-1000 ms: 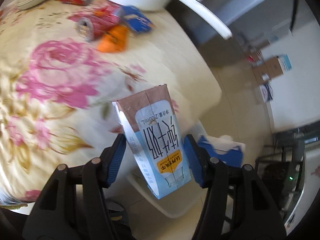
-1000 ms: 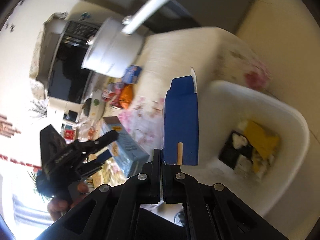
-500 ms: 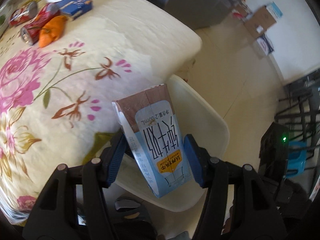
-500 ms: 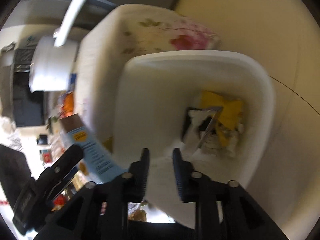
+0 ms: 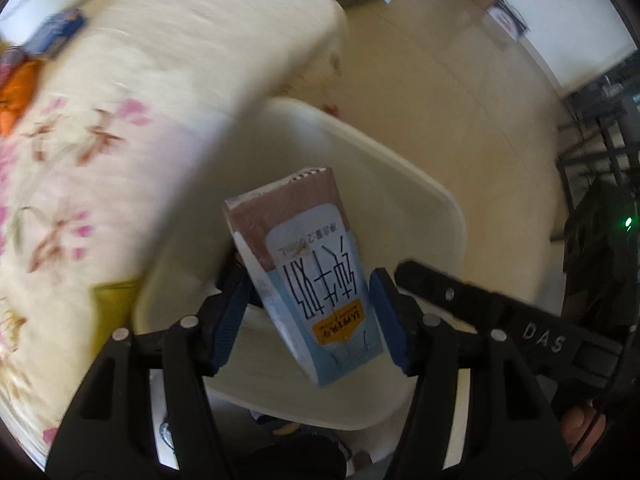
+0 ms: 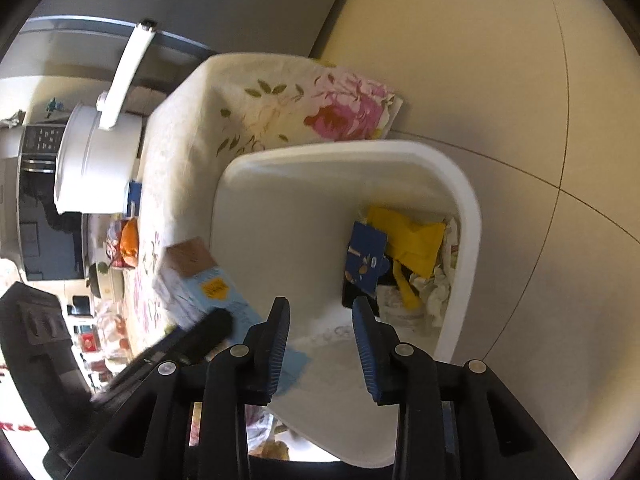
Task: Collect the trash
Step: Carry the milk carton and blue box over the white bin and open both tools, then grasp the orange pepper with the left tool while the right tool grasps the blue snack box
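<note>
Dropped, glossy blue carton (image 6: 366, 258) lies in smooth white bin (image 6: 472, 216); right hand-held gripper (image 6: 322, 344) gapes; left hand-held gripper (image 5: 310, 312) clamps milk carton (image 5: 308, 272).

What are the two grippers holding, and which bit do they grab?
The left gripper holds the milk carton by its lower sides. The right gripper is open, holding nothing.

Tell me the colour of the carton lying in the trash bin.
Dark blue: the carton in the white bin shows best in the right wrist view.

A blue-and-brown milk carton (image 5: 308, 280) sits mid-frame, tilted, above the white bin (image 5: 440, 200) holding a blue carton (image 6: 366, 258) and yellow wrapper (image 6: 412, 240).
</note>
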{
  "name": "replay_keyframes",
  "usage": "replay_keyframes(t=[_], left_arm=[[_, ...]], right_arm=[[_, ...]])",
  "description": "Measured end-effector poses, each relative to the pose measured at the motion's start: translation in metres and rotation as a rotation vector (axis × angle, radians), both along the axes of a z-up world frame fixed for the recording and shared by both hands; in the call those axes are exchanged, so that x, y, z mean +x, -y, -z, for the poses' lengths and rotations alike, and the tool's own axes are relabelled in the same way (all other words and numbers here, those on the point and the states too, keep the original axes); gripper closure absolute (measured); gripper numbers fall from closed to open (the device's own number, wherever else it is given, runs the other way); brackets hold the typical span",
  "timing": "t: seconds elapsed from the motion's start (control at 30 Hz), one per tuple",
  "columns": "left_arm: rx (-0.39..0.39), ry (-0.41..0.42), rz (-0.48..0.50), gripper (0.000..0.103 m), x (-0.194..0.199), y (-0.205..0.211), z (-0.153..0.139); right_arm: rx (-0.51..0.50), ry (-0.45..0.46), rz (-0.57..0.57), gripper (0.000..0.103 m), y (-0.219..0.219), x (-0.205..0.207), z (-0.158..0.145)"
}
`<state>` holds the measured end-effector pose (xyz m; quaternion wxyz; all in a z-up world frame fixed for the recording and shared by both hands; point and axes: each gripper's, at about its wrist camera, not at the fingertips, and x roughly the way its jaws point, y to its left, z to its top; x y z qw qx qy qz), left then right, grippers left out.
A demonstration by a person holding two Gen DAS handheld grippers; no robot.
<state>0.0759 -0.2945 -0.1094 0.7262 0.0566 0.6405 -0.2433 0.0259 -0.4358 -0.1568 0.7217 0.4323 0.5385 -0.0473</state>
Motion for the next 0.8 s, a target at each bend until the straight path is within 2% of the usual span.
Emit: replay_keyframes(t=[0.1,0.4,0.63,0.8], left_arm=[[0.039,0.024,0.000,0.034,0.006,0.001,-0.002],[-0.006,0.066,-0.052,0.032,0.012,-0.026,-0.027],[-0.003,0.102,-0.106,0.032,0.009,-0.073,-0.041],[-0.031,0.115,-0.157,0.032,0.004,-0.109,-0.053]], right_arm=[[-0.006,0.013,0.008,0.067,0.003,-0.002,-0.001],[-0.023,0.024,0.002,0.066,-0.001,0.001,-0.002],[-0.028,0.034,-0.025,0.066,-0.008,0.005,-0.004],[-0.033,0.040,-0.046,0.066,-0.013,0.009,-0.006]])
